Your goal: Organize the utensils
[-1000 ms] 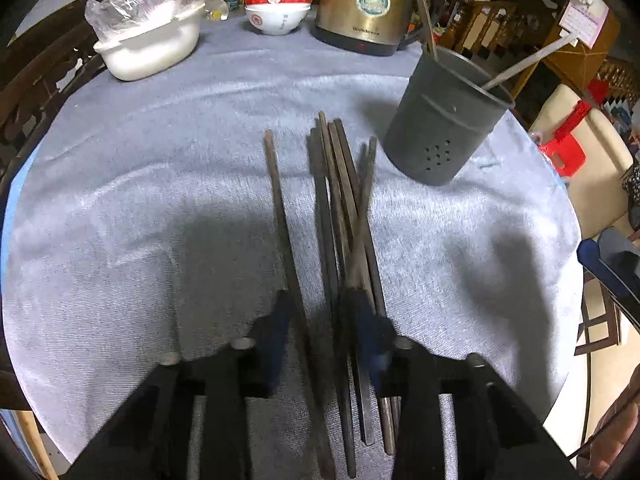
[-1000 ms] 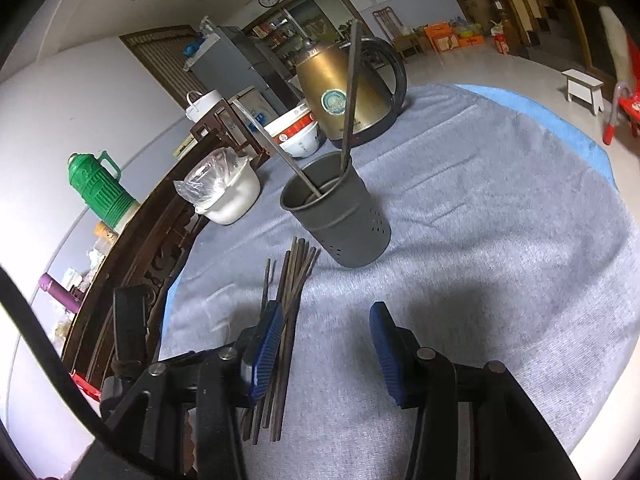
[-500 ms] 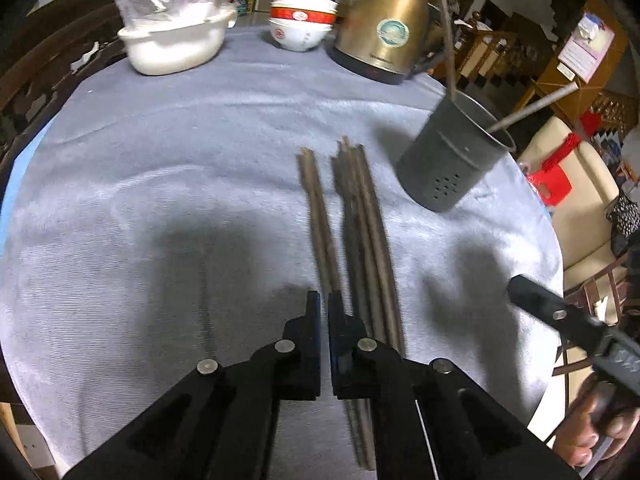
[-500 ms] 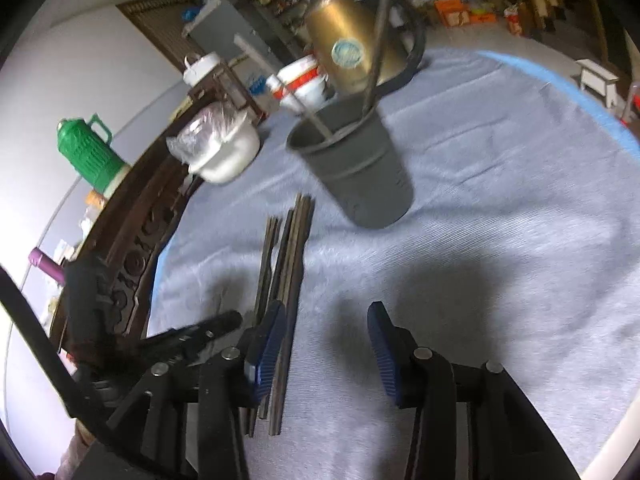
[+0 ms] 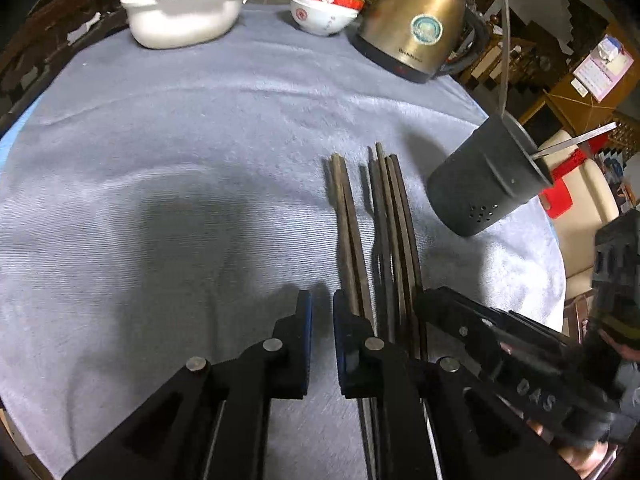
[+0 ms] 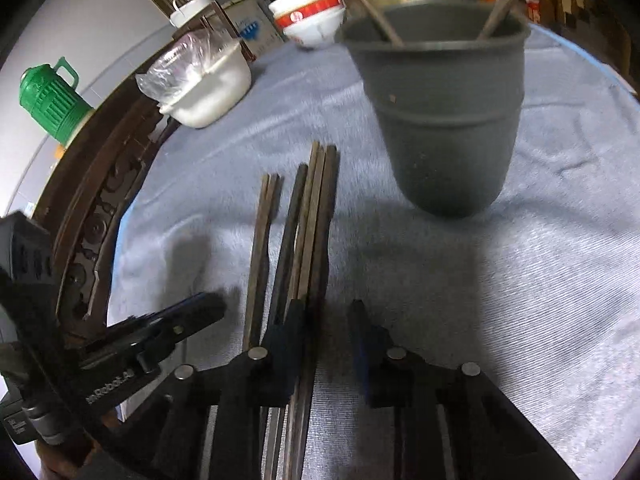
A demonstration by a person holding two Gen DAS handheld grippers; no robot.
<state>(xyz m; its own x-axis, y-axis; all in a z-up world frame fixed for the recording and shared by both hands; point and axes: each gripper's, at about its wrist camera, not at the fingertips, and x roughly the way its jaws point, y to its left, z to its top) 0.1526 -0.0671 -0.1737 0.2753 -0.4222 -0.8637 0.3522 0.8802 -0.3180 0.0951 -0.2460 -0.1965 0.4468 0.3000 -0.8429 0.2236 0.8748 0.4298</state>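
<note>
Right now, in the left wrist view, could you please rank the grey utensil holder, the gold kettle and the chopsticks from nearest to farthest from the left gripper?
1. Chopsticks: just right of the left gripper, on the cloth.
2. Grey utensil holder: farther, to the right.
3. Gold kettle: far edge, upper right.

The left gripper [image 5: 320,312] points steeply down, its jaws almost closed with only a thin gap and nothing between them. The right gripper [image 6: 326,320], at its 3 o'clock side, also points down; its jaws have just been closing.
</note>
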